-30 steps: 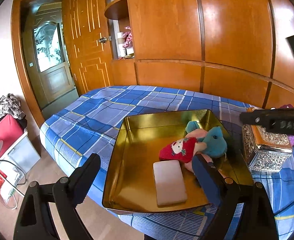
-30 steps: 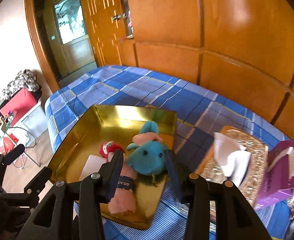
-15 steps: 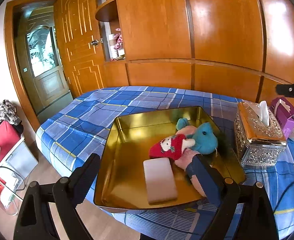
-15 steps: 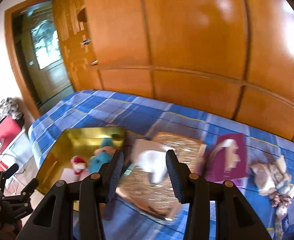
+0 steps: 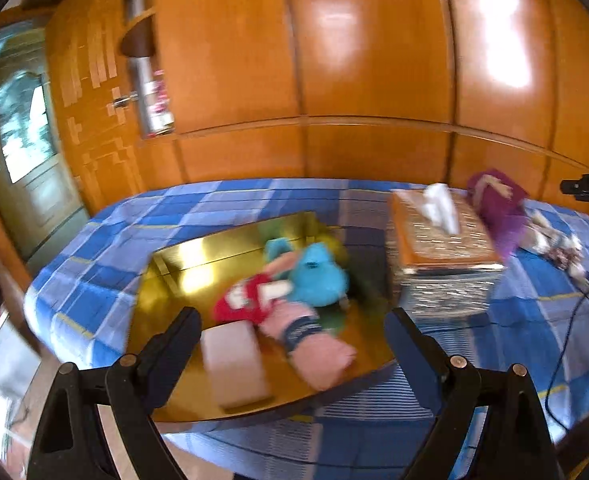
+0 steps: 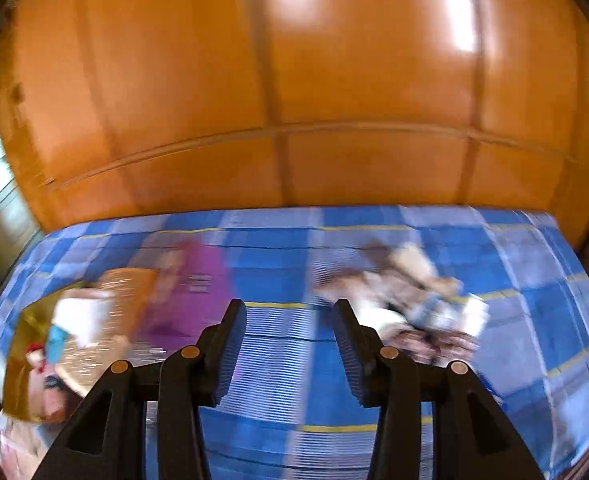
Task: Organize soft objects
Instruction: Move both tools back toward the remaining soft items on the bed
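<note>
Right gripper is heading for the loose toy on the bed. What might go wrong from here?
The right wrist view is smeared, so the brown-and-white plush has no sharp outline; the open right gripper may close on blanket instead. A thin black cable lies near that plush and might snag. The gold tray overhangs the bed edge under the open left gripper; a bump may tip it.

Blue plaid bed (image 5: 222, 208): gold tray (image 5: 198, 256), tissue box (image 5: 442, 264), purple pack (image 5: 498, 208).

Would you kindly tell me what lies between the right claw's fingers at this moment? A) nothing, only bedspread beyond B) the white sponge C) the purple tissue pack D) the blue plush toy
A: the right claw is open, with only blue plaid bedspread visible through the gap.
</note>
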